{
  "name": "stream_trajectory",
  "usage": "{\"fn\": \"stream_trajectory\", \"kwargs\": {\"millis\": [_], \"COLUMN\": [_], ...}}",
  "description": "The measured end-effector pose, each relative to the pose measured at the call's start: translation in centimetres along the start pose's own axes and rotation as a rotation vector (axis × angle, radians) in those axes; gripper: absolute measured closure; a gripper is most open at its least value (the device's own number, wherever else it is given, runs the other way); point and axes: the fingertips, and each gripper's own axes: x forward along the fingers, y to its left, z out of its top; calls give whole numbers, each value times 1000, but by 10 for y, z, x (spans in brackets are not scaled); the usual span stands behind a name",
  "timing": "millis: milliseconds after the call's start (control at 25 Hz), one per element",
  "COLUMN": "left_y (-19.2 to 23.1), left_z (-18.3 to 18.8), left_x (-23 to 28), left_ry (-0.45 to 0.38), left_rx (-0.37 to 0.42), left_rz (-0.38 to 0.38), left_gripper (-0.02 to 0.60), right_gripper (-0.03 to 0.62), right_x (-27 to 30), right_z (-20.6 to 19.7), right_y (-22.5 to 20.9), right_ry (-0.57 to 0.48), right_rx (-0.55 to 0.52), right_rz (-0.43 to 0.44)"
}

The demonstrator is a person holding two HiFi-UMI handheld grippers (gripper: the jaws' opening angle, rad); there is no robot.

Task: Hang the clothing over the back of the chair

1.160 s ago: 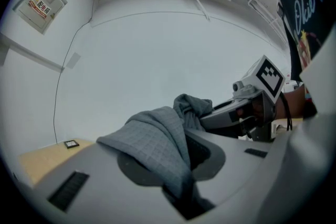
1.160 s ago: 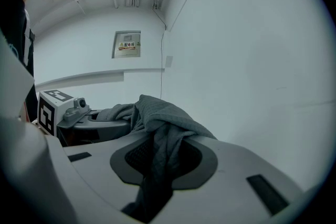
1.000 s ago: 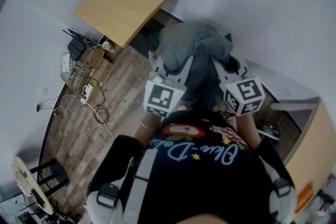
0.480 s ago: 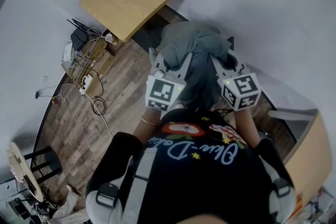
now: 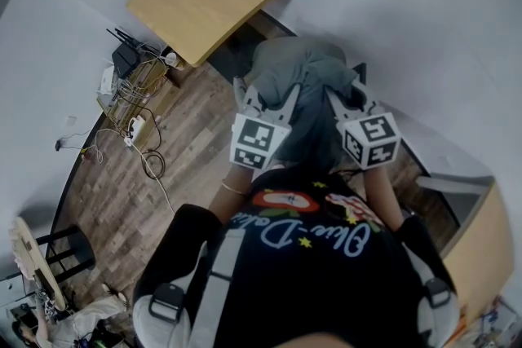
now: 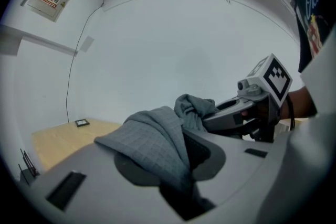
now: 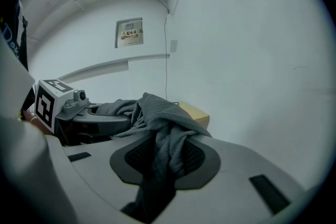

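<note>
left gripper [image 5: 265, 95], right gripper [image 5: 349, 94] abreast on clothing [image 5: 300, 68]

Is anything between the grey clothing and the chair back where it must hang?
Nothing visible does. The left gripper and the right gripper clamp the grey clothing. It hides what lies under it; the chair back cannot be made out.

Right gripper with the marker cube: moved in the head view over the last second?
Yes, slightly: right gripper, shut on the grey garment, shifted left toward the light wooden tabletop.
</note>
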Motion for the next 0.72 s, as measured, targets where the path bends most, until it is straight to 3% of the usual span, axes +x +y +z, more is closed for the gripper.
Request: {"fn": "stream_trajectory", "kwargs": {"millis": [440,720], "left_y": [8,10], "left_z": [-18,-37], "left_x": [4,7], "left_ry": [60,142], "left_rx": [-31,-51], "left_rz": [12,1], "left_gripper": [483,420], "right_gripper": [511,485], "right_x": [10,13], "right_z": [-12,-26], "right_y": [-2,-8], "right_ry": [57,112], "right_rx": [-17,-19], "right_rz": [-18,-42]}}
